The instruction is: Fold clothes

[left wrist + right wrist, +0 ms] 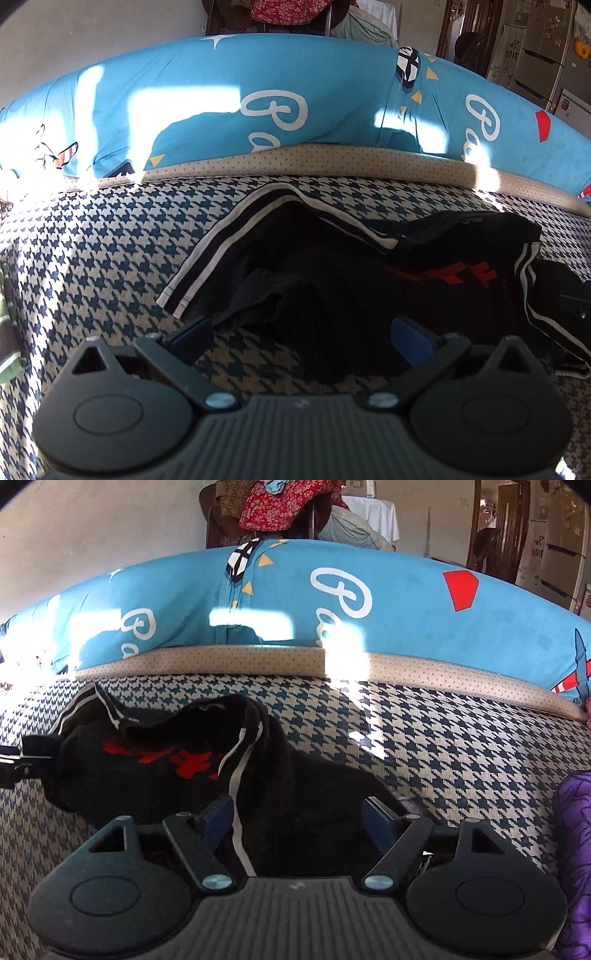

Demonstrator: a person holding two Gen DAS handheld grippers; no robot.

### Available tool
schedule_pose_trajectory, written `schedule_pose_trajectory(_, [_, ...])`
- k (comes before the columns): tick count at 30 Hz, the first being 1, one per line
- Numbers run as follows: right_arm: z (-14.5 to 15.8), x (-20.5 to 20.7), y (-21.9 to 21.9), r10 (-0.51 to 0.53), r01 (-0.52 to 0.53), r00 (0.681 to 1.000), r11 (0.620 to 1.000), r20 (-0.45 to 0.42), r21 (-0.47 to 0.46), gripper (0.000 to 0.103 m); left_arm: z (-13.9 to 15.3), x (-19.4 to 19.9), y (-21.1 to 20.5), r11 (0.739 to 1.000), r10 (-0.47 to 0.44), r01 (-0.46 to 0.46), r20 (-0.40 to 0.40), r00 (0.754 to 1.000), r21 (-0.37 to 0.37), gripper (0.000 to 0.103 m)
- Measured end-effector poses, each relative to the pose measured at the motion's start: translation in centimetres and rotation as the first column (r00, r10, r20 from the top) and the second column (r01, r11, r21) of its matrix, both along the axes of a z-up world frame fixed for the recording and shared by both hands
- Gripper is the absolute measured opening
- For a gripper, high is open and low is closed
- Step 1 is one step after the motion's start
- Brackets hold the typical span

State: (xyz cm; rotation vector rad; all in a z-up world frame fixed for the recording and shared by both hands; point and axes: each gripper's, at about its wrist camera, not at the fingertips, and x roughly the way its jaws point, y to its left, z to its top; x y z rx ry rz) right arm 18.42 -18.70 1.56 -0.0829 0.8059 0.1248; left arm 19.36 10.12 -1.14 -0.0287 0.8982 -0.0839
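Note:
A black garment [332, 295] with white side stripes and a red print lies crumpled on the houndstooth bed cover [92, 258]. It also shows in the right wrist view [166, 775]. My left gripper [303, 332] is open, its blue pads on either side of the garment's near edge, just above the cloth. My right gripper [299, 816] is open over the garment's right part, a white stripe running between its fingers. The left gripper's tip shows at the left edge of the right wrist view [22, 760].
A long blue printed pillow [258, 110] lies along the far side of the bed, on a dotted beige edge [332, 162]. A purple cloth [576, 849] sits at the right. A green striped cloth [7, 332] lies at the left edge. Furniture and a fridge [546, 55] stand behind.

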Motion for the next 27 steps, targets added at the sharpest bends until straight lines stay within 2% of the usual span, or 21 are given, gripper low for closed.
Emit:
schedule_pose_trajectory(5, [-1.9, -0.7, 1.0, 0.075, -0.079, 0.996, 0.993, -0.054, -0.089, 0.076, -1.2, 0.5, -0.6, 1.000, 0.004, -0.005, -0.036, 0.999, -0.011, 0.103])
schedule_pose_trajectory(9, [-3.0, -0.7, 1.6, 0.087, -0.097, 0.994, 0.983, -0.067, -0.157, 0.076, -1.9, 1.0, -0.9, 1.000, 0.013, -0.015, -0.056, 0.998, -0.019, 0.103])
schedule_pose_trajectory(12, [-3.2, -0.6, 1.3, 0.085, -0.094, 0.994, 0.985, -0.073, -0.141, 0.075, -2.1, 1.4, -1.1, 1.000, 0.020, -0.021, -0.053, 0.998, -0.014, 0.103])
schedule_pose_trajectory(18, [-3.6, 0.2, 0.6, 0.038, -0.044, 0.997, 0.993, -0.067, -0.105, 0.037, -2.1, 1.4, -1.5, 1.000, 0.019, -0.019, -0.010, 1.000, 0.003, 0.103])
schedule_pose_trajectory(20, [-3.4, 0.6, 0.0, -0.004, -0.001, 0.998, 0.996, -0.055, -0.084, 0.022, -2.0, 1.5, -1.5, 1.000, 0.020, -0.020, -0.001, 1.000, 0.001, 0.096])
schedule_pose_trajectory(23, [-3.1, 1.4, -0.9, -0.084, 0.082, 0.996, 0.996, -0.028, -0.044, 0.015, -2.0, 1.8, -1.5, 0.999, 0.031, -0.031, -0.001, 1.000, -0.012, 0.087])
schedule_pose_trajectory(27, [-2.9, 2.6, -2.2, -0.202, 0.202, 0.979, 0.979, 0.029, -0.025, 0.014, -1.7, 2.1, -1.3, 0.998, 0.055, -0.055, 0.011, 0.998, -0.024, 0.080])
